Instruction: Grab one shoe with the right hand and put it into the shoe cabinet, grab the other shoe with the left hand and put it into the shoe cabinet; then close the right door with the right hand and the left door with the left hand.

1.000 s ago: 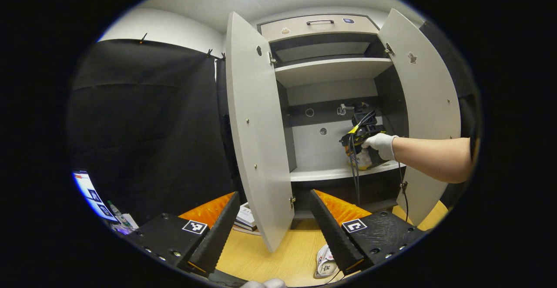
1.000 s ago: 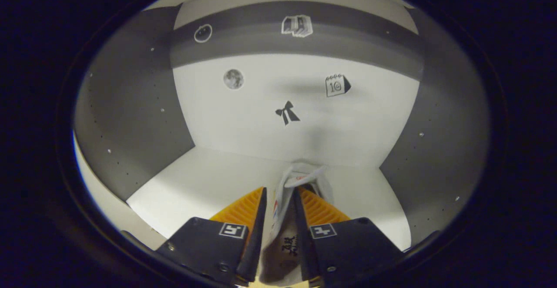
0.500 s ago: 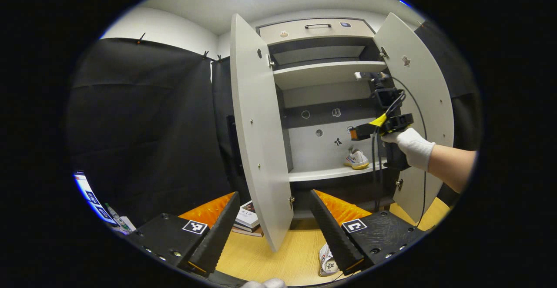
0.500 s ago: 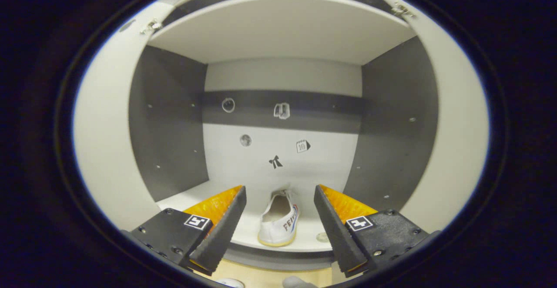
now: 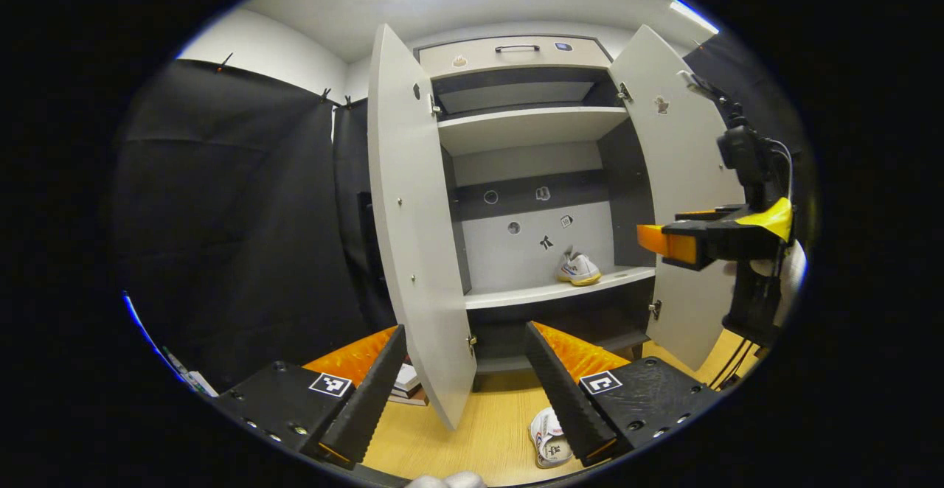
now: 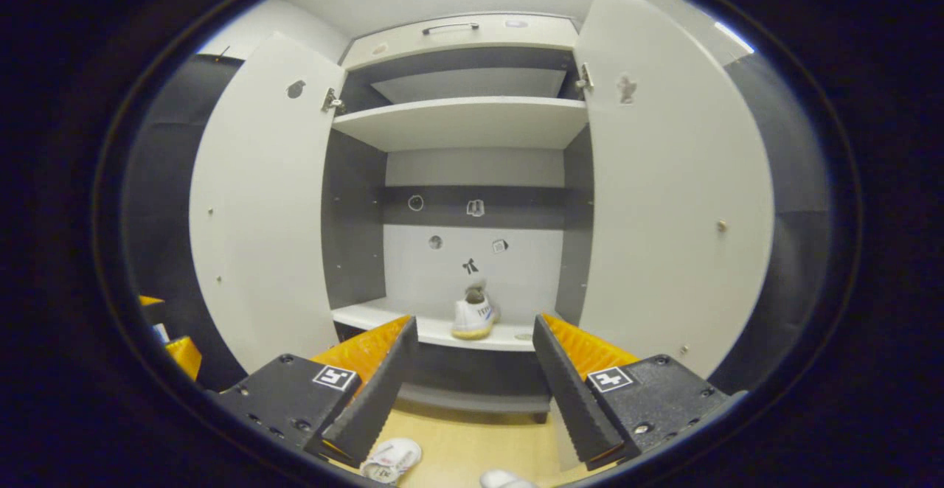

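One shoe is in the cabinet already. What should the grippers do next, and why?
Probably lower the left gripper toward the shoe on the floor and grab it. One shoe sits on the cabinet shelf, the other lies on the floor just under the open left gripper, and both doors are wide open.

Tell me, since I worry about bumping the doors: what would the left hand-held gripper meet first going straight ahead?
Probably the left door's edge: it stands open right between the left hand-held gripper's open fingers, nearer than the cabinet shelf, though depth is unclear.
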Demonstrator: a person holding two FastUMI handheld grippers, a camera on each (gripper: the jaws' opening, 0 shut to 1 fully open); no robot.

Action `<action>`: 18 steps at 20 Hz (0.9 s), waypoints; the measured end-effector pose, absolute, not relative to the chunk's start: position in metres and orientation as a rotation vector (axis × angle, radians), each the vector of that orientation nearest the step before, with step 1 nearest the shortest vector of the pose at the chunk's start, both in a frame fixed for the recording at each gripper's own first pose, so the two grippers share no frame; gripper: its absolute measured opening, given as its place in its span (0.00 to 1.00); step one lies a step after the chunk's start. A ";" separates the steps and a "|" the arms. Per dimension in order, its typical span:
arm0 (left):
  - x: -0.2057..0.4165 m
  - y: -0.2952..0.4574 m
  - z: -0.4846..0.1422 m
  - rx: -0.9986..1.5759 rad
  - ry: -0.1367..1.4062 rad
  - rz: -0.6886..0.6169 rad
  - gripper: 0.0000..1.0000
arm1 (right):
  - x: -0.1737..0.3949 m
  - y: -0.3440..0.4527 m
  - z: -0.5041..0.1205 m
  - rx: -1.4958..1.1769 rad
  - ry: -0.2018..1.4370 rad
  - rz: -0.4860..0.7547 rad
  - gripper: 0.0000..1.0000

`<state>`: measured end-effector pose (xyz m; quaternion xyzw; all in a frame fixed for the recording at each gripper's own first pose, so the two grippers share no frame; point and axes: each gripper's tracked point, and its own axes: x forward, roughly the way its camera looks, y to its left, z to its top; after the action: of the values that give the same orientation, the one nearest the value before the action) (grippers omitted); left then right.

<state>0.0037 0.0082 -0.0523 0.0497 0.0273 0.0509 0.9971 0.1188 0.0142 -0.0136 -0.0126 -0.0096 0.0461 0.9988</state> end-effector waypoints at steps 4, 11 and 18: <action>-0.002 -0.015 -0.105 0.108 0.107 -0.003 0.96 | 0.073 -0.012 -0.045 -0.023 0.036 0.027 0.99; -0.024 -0.055 -0.294 0.074 0.421 -0.139 0.97 | 0.022 -0.048 -0.058 0.032 0.102 -0.072 1.00; 0.014 -0.075 -0.394 0.089 0.554 -0.181 0.97 | 0.005 -0.063 -0.058 -0.023 0.161 -0.135 1.00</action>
<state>0.0142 -0.0752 -0.3944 0.0437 0.2730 -0.0890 0.9569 0.0048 -0.0634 -0.0576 -0.0115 0.0803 -0.0676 0.9944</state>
